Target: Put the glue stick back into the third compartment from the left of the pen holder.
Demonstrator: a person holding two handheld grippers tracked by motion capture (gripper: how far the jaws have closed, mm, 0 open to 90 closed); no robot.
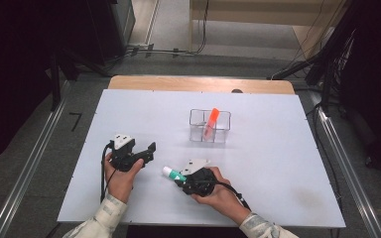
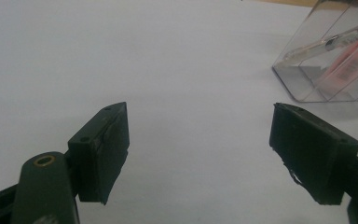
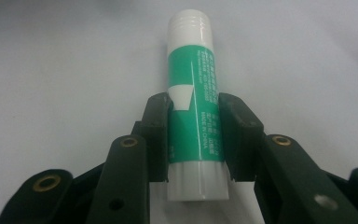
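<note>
The right gripper (image 3: 193, 140) pinches a green-and-white glue stick (image 3: 195, 107) near the white table's (image 1: 129, 109) front edge. Beside it, the left gripper (image 2: 198, 154) hovers with jaws spread. A clear plastic box (image 1: 209, 126) holding an orange marker (image 1: 211, 120) stands mid-table.

Green-white glue stick (image 3: 194, 102), flat, clamped.

Pale table in a dim, cluttered room

Beyond the tongs, the white tabletop (image 1: 278, 148) ends at a wooden edge (image 1: 198, 83); grey floor (image 1: 34, 148) with metal rails (image 1: 25, 173) flanks it, cables (image 1: 163, 51) trailing toward dark equipment (image 1: 104, 25) farther off.
</note>
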